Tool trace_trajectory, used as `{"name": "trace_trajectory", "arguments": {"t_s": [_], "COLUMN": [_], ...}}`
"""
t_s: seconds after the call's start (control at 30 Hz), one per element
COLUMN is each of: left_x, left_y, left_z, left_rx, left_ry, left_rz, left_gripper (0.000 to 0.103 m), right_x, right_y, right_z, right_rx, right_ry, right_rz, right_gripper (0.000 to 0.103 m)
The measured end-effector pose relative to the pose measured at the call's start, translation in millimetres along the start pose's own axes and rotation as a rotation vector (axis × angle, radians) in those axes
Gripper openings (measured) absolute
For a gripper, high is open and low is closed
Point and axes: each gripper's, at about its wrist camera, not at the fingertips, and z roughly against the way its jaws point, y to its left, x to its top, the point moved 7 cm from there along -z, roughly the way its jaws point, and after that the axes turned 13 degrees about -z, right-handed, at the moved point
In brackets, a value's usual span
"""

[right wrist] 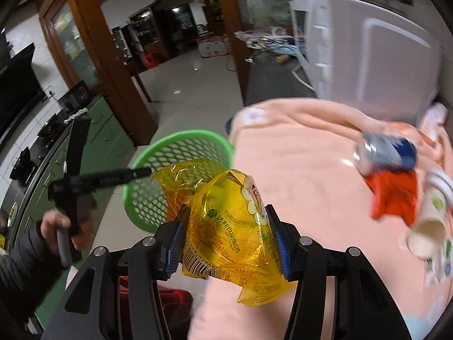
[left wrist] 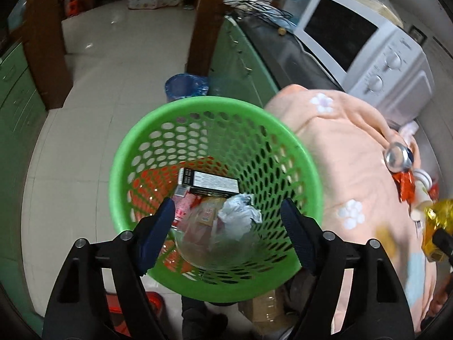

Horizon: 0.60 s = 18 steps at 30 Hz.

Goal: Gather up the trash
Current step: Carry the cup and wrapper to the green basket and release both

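Note:
A green mesh basket (left wrist: 215, 103) holds a black box (left wrist: 215, 182), crumpled white paper (left wrist: 240, 215), a clear plastic cup (left wrist: 215, 250) and pink wrappers. My left gripper (left wrist: 228, 206) hangs open right above it, nothing between its fingers. My right gripper (right wrist: 226, 212) is shut on a crinkled yellow wrapper (right wrist: 226, 226), held over the edge of a peach cloth (right wrist: 297, 170), with the basket (right wrist: 184, 136) beyond it to the left. On the cloth lie a silver-blue can (right wrist: 385, 153), a red wrapper (right wrist: 393, 195) and a white paper cup (right wrist: 430, 218).
A white microwave (left wrist: 368, 42) stands on the dark counter behind the cloth. Green cabinets (left wrist: 243, 65) run below the counter. A blue-lined bin (left wrist: 184, 85) stands on the tiled floor beyond the basket. A person's hand (right wrist: 56, 226) holds the left gripper's handle.

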Motion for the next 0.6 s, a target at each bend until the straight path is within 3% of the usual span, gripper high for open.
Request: {"name": "trace_trajectory", "arguments": {"t_s": [0.3, 0.43, 0.53, 0.6], "left_x": [-5.5, -7.8, -9.0, -9.5], "left_y": [29.0, 39.4, 44.8, 46.9], "left_z": [15.1, 23.2, 28.4, 31.3], "left_rx": [0.029, 0.048, 0.052, 0.053], "left_ry": [-0.029, -0.040, -0.049, -0.055], "left_rz": [0.059, 0.085, 0.101, 0.110], "left_gripper": [0.081, 0.089, 0.089, 0.089], "right_x": [35.7, 41.5, 42.9, 43.5], "right_y": [51.1, 64.6, 67.1, 68.9], "right_z": [-56.1, -82.6, -98.1, -105.4], "right_rx": [0.088, 0.117, 0.136, 0.149], "right_ry": [0.023, 0.052, 0.072, 0.076], "right_rz": [-0.003, -0.027, -0.055, -0.071], "right_gripper": [0.051, 0.052, 0.057, 0.067]}}
